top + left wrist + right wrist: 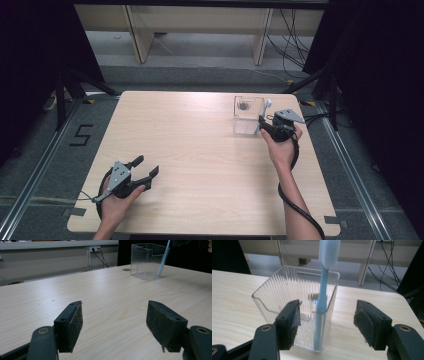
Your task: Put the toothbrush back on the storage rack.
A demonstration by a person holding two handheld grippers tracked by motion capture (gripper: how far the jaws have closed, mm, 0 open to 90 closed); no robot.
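— Jaws first: how do they stand?

— Both pairs are spread wide with nothing between the pads. The right gripper (325,327) faces a clear ribbed cup (287,297), whose near corner sits just ahead of the gap between its jaws, closer to the left jaw.

— And the toothbrush?

— A pale blue toothbrush (322,297) stands upright inside the cup at that near corner, straight ahead of the gap, its white bristle head rising above the rim. Neither pad touches it.

— What about the other gripper?

— From the high view, the left gripper (146,168) rests low over the near left part of the table (200,165), held in the person's left hand (116,202), jaws pointing up and to the right. In its own view bare wood lies between and beyond the pads, and the cup (147,261) stands well ahead and to the right of the jaws, the brush (163,258) leaning at its right side.

— And the right hand?

— The right hand (281,147) holds its gripper (263,122) at the far right of the table, just beside the cup (247,115).
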